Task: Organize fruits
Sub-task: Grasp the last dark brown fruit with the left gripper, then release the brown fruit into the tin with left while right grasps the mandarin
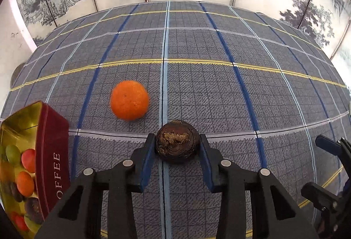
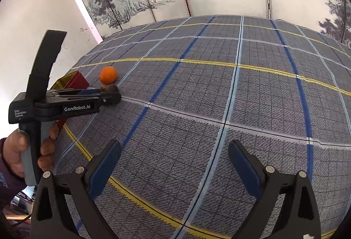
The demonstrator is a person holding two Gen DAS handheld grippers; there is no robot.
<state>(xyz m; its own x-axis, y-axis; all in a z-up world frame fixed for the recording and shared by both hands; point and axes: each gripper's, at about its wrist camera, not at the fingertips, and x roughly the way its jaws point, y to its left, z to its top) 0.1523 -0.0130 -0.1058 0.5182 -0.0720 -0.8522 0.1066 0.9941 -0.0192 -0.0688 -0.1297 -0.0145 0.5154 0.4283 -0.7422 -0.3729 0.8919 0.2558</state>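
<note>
My left jaws (image 1: 177,144) straddle a dark brown, rough-skinned round fruit (image 1: 176,142) that sits on the checked cloth (image 1: 219,90) covering the worktop; the blue pads (image 1: 146,164) sit right against its two sides, the left one touching, so I count it gripped. An orange (image 1: 129,100) lies just beyond it to the left, apart from it. At the far left stands a red coffee tin (image 1: 51,151), gold inside, holding green, red, orange and dark fruits. My right jaws (image 2: 174,164) hang wide open over bare cloth, nothing between them. A hand (image 2: 28,151) grips the left tool's handle.
</note>
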